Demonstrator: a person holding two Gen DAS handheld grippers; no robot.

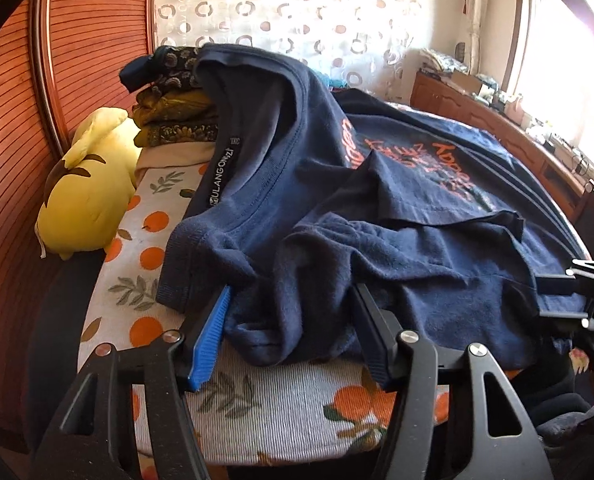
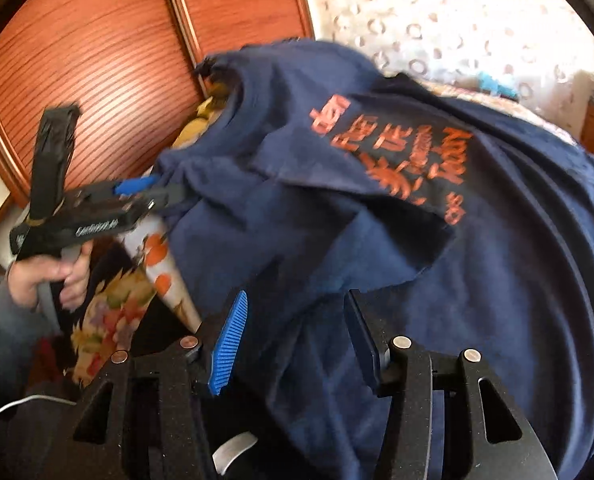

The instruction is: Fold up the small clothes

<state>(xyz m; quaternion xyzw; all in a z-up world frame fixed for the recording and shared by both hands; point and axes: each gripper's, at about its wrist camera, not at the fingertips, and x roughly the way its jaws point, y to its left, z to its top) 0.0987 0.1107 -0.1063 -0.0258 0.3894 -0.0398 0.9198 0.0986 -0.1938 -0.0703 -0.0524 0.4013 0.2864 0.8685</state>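
- The left gripper (image 1: pixel 293 312), black-framed with one blue ribbed pad, sat nearest the lens in the left wrist view; its fingers stood apart with bunched cloth of the navy-blue cotton T-shirt with orange printed lettering (image 1: pixel 377 200) lying between them, and a firm clamp could not be made out.
- The right gripper (image 2: pixel 297 312), of the same black and blue build, likewise had its fingers spread with a fold of the T-shirt between them; whether it truly gripped the cloth could not be told.
- In the right wrist view a bare hand (image 2: pixel 51 276) held the left gripper's handle at the T-shirt's left edge.
- The T-shirt lay rumpled on a white cloth printed with oranges and green leaves (image 1: pixel 257 400), one sleeve folded over the lettering.
- Left of the T-shirt, on the same cloth, rested a yellow plush toy with brown markings (image 1: pixel 89 184).
- Behind the T-shirt's collar stood a stack of folded olive and dark patterned fabrics (image 1: pixel 173 96).
- Beyond the T-shirt rose a reddish slatted wooden panel (image 1: pixel 93 32) and a white curtain with ring patterns (image 1: pixel 297 12).
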